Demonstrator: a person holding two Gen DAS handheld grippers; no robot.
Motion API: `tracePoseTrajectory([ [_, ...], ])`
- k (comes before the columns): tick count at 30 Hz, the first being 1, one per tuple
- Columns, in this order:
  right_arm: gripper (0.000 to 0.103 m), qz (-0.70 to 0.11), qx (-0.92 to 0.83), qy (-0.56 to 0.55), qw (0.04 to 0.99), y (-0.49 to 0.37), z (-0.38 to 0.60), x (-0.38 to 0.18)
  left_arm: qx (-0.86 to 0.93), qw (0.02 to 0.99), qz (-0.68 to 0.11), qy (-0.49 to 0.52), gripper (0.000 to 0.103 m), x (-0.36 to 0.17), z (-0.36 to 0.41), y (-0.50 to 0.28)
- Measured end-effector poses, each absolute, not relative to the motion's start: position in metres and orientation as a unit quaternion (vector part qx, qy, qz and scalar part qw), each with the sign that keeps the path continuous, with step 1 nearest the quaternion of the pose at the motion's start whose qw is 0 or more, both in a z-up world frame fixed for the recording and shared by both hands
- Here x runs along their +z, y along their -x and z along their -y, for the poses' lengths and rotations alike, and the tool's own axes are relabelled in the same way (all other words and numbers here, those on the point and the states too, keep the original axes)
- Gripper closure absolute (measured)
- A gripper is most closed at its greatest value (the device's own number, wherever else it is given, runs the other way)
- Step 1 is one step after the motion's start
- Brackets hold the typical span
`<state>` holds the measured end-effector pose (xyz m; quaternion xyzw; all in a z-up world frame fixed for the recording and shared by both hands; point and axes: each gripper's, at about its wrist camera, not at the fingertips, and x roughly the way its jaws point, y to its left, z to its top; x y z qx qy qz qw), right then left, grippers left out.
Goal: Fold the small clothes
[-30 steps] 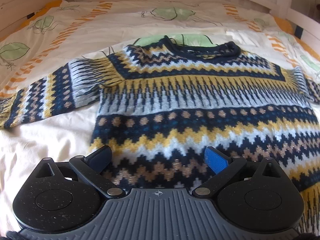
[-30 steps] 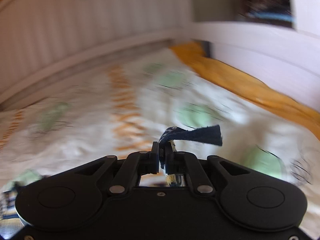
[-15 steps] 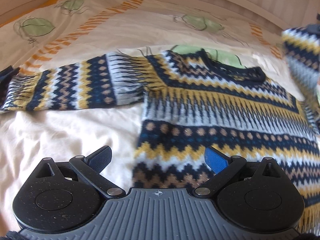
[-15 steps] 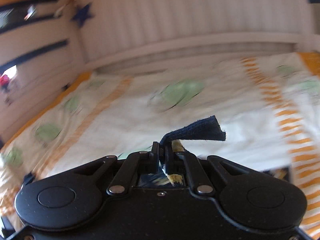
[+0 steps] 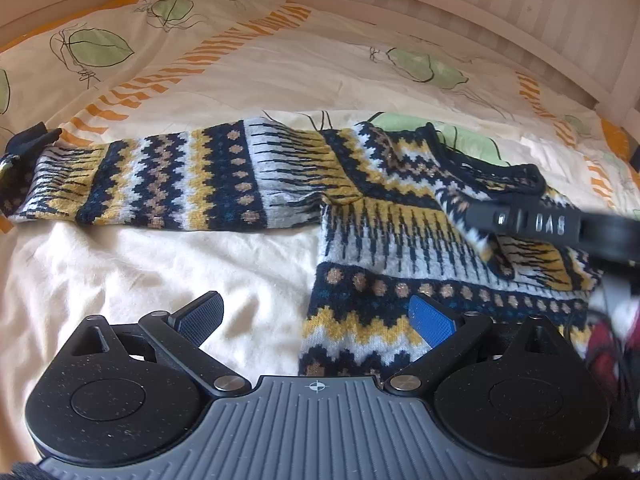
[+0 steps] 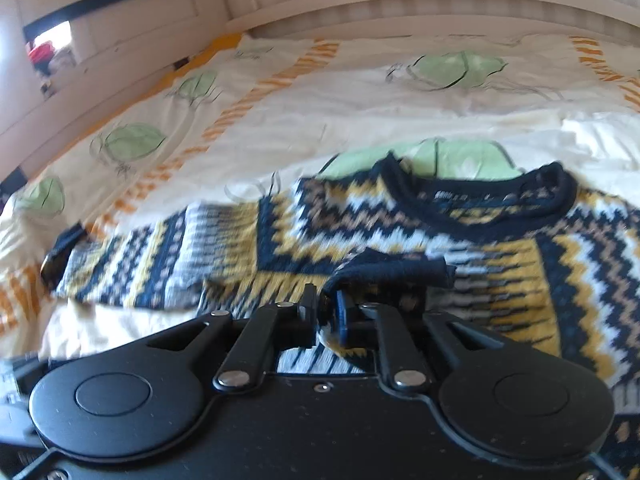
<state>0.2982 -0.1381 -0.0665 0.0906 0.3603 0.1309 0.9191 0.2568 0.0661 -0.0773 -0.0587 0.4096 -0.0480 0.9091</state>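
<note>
Left wrist view: the sweater (image 5: pixel 384 216) is seen spread flat on the bed (image 5: pixel 168 264), neckline toward the headboard (image 5: pixel 500 8). One sleeve (image 5: pixel 160 180) is laid straight out toward the bed's left edge, its dark cuff (image 5: pixel 30 142) at the far end. The left gripper (image 5: pixel 316 316) is held low over the sweater's hem corner, jaws spread wide, nothing between them; the black pad (image 5: pixel 200 314) is seen over bare sheet, the blue pad (image 5: pixel 432 320) over the knit. At the right, the right gripper (image 5: pixel 560 228) is caught, blurred, above the sweater's chest, with patterned knit hanging under it.

Right wrist view: the right gripper (image 6: pixel 325 312) is shown with jaws pinched nearly together on the other sleeve (image 6: pixel 384 270), whose dark cuff sticks out beyond the fingertips and lies over the chest of the sweater (image 6: pixel 500 248). A sliver of gap is visible between the pads, filled with knit. The collar (image 6: pixel 552 196) is seen just beyond, and the outstretched sleeve (image 6: pixel 160 264) runs off to the bed's left edge. The bedding (image 6: pixel 280 120) is printed with green leaves and orange stripes.
</note>
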Motion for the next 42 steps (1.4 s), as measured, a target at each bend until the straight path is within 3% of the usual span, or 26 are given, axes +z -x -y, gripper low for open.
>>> tracePoseTrajectory([
  [1, 0.06, -0.357, 0.138, -0.09, 0.919, -0.295, 0.14, -0.068, -0.046, 0.909, -0.41, 0.059, 0.002, -0.078, -0.066, -0.257],
  [3, 0.045, -0.348, 0.151, -0.091, 0.921, -0.29, 0.144, -0.07, -0.044, 0.909, -0.409, 0.06, 0.002, -0.08, -0.067, -0.258],
  [9, 0.044, -0.323, 0.16, -0.076, 0.929, -0.264, 0.164, -0.063, -0.048, 0.91, -0.406, 0.065, 0.002, -0.082, -0.067, -0.258],
  [18, 0.039, -0.36, 0.085, -0.082, 0.926, -0.202, 0.23, -0.076, -0.073, 0.921, -0.383, 0.012, 0.002, -0.065, -0.039, -0.253],
  [22, 0.028, -0.363, 0.053, -0.099, 0.925, -0.179, 0.255, -0.081, -0.092, 0.923, -0.372, -0.021, 0.002, -0.058, -0.014, -0.254],
  [26, 0.025, -0.356, 0.05, -0.084, 0.929, -0.169, 0.258, -0.09, -0.106, 0.925, -0.36, -0.055, 0.002, -0.056, 0.014, -0.258],
  [28, 0.014, -0.349, 0.061, -0.077, 0.932, -0.168, 0.255, -0.094, -0.11, 0.926, -0.353, -0.075, 0.002, -0.057, 0.029, -0.261],
  [33, 0.005, -0.339, 0.075, -0.055, 0.936, -0.165, 0.249, -0.101, -0.108, 0.924, -0.341, -0.135, 0.003, -0.066, 0.062, -0.275],
  [42, 0.001, -0.334, 0.093, -0.082, 0.934, -0.164, 0.255, -0.106, -0.062, 0.928, -0.334, -0.156, 0.004, -0.082, 0.086, -0.308],
])
